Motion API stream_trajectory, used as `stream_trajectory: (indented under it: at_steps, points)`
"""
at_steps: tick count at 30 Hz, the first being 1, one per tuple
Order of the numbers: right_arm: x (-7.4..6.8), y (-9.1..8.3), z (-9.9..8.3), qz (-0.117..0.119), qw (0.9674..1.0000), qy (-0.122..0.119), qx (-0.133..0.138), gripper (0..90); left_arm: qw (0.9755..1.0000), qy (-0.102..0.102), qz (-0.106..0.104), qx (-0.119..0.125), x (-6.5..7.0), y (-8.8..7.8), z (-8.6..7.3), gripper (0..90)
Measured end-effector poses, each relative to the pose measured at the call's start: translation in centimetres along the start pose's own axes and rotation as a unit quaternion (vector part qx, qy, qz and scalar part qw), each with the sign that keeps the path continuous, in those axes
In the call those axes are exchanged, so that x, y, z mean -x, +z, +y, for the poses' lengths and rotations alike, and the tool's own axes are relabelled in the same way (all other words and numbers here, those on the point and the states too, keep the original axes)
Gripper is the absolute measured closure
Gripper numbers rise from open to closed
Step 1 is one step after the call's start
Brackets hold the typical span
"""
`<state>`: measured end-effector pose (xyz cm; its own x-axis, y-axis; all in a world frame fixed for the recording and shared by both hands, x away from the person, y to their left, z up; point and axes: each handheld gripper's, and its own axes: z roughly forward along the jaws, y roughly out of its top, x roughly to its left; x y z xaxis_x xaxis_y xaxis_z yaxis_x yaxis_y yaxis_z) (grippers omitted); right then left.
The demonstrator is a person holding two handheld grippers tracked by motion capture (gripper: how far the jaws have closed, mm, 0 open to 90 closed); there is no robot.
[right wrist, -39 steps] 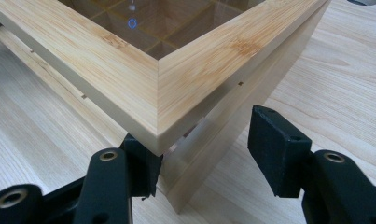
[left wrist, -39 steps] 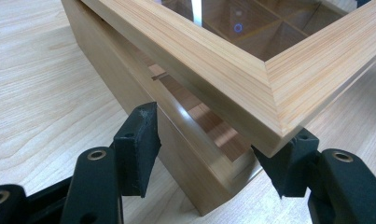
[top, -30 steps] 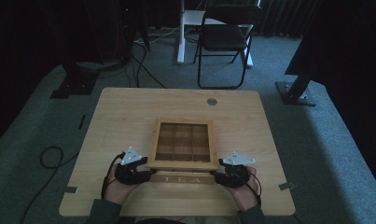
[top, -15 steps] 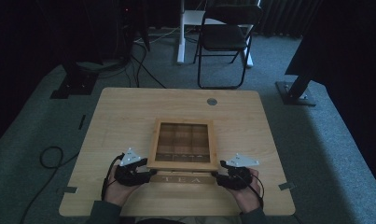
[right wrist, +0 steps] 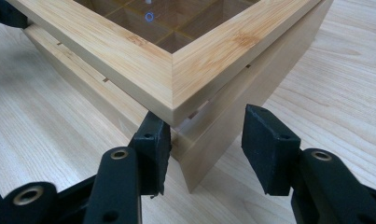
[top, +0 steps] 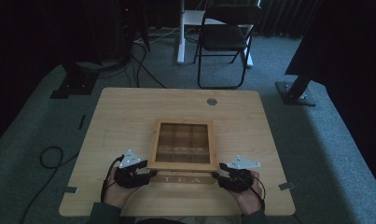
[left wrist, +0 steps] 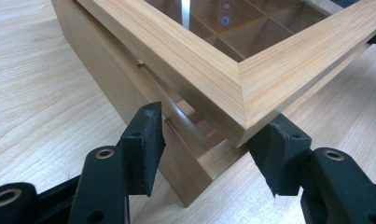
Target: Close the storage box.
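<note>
The high view shows a wooden tea box (top: pixel 182 151) near the front middle of a light wooden table (top: pixel 120 116). The word TEA reads on the box's front face. The left gripper (top: pixel 146 172) sits at the box's front left corner and the right gripper (top: pixel 217 176) at its front right corner, each held in a hand: left hand (top: pixel 116 191), right hand (top: pixel 246 196). Beyond the table stand a folding chair (top: pixel 225 37), a stand foot (top: pixel 295 91) on the carpet and loose cables (top: pixel 50 156). A small round grey fitting (top: pixel 212 101) is set in the table's far edge.

The gripper views show what the high view cannot: the lid (left wrist: pixel 251 70) is lifted off the body (left wrist: pixel 129 93) at the front, with a gap between them at both corners.

In the left gripper view the jaws stand apart, one on each side of the front corner. The pad (left wrist: pixel 281 154) on the right of that view sits under the raised lid corner, seemingly touching it; the other pad is beside the body's side wall.

In the right gripper view the jaws are likewise apart. The pad (right wrist: pixel 153 144) on the left of that view is tucked under the lid (right wrist: pixel 176 65) edge, against the body (right wrist: pixel 232 112); the other pad stands clear of the wood.

The lid is a pale wooden frame around a clear pane, through which a grid of compartments shows.
</note>
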<state>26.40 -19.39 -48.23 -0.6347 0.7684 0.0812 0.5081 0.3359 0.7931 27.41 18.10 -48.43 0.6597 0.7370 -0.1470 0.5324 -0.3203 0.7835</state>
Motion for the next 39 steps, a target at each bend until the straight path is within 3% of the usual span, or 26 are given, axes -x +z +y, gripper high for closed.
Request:
stream_trajectory:
  at_steps: [11,27,39]
  points:
    - [-0.1,-0.2,-0.3,0.005,1.0,0.003,0.002,52.9,1.0,0.002,-0.002,0.0,0.2,-0.1,-0.2,46.6]
    - [-0.6,0.0,-0.5,0.024,0.9996,-0.01,-0.011,58.6,0.9999,0.006,0.003,-0.013,0.5,0.0,-0.7,46.7]
    - [-0.7,0.3,-0.7,0.028,0.9994,-0.011,-0.017,57.3,0.9998,0.004,0.002,-0.018,0.5,0.0,-1.1,46.7]
